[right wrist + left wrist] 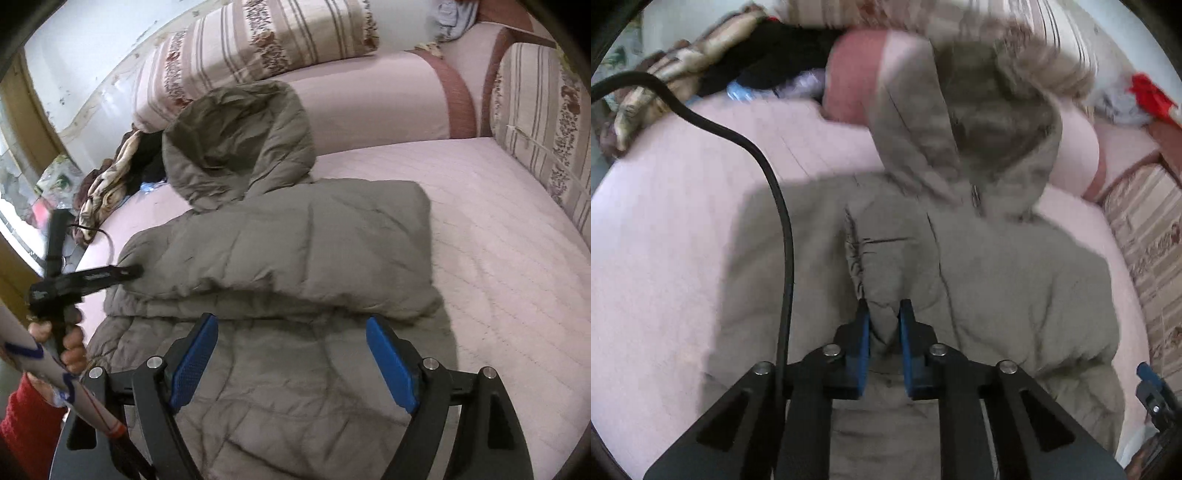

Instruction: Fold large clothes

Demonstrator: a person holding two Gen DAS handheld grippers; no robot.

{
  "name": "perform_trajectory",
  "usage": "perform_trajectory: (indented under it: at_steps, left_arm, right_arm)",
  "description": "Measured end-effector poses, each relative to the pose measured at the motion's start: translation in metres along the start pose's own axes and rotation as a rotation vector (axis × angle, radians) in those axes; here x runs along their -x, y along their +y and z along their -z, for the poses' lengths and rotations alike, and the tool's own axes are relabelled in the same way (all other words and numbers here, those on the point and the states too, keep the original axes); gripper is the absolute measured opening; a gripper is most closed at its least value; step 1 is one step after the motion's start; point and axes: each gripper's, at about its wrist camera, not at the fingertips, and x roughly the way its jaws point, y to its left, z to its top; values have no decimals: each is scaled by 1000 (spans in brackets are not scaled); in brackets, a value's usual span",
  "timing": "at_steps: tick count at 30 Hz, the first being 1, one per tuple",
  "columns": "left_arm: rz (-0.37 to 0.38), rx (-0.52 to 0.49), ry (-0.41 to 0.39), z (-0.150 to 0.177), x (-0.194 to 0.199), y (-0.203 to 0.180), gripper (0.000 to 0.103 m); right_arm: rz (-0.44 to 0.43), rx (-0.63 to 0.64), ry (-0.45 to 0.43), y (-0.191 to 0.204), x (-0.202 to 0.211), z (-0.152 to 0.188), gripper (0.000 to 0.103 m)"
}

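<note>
A grey-green hooded puffer jacket point(295, 240) lies on a pink bed point(498, 258), partly folded over itself, its hood point(236, 144) toward the pillows. In the left wrist view the jacket point(997, 277) fills the middle. My left gripper point(884, 310) is shut on a bunched fold of the jacket, blue pads pinching the fabric. It also shows in the right wrist view point(129, 273) at the jacket's left edge. My right gripper point(291, 332) is open and empty, hovering over the jacket's near part, just before the folded edge.
Striped floral pillows point(277, 40) and a pink bolster point(369, 99) lie at the bed's head. A heap of clothes point(110, 184) sits at the far left. A striped cushion point(546, 140) lines the right side. A black cable point(768, 177) crosses the left wrist view.
</note>
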Motion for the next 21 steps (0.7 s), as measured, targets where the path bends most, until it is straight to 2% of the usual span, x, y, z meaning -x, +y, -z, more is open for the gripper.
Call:
perform_trajectory:
  at_steps: [2,5,7,9,11,14,18,21]
  left_arm:
    - [-25,26,-35,-5,13,17,13]
    - [-54,57,4,-3,0,40,14]
    - [-69,58,30,2,-14,42,16]
    - [-82,64,28,8,-21,42,18]
    - [-89,72,29,11,-26,41,20]
    - [-104,79,27,11,-29,44,29]
    - [-126,75,20,9,-6,48,31]
    - [-158,54,-30,19,33,53,31]
  right_arm:
    - [-2,-1,-19,-2,0,-8,86]
    - [4,19,-25,5,-16,-22,86]
    - [29,39,1,11,-39,-28,86]
    - [88,49,34,15,-69,-31,86]
    - [107,40,77,16,-92,-31,87]
    - [161,29,108,15,-118,-29,90]
    - [209,50,120,20,-119,-33,90]
    - [187,43,65,23,-84,-36,90]
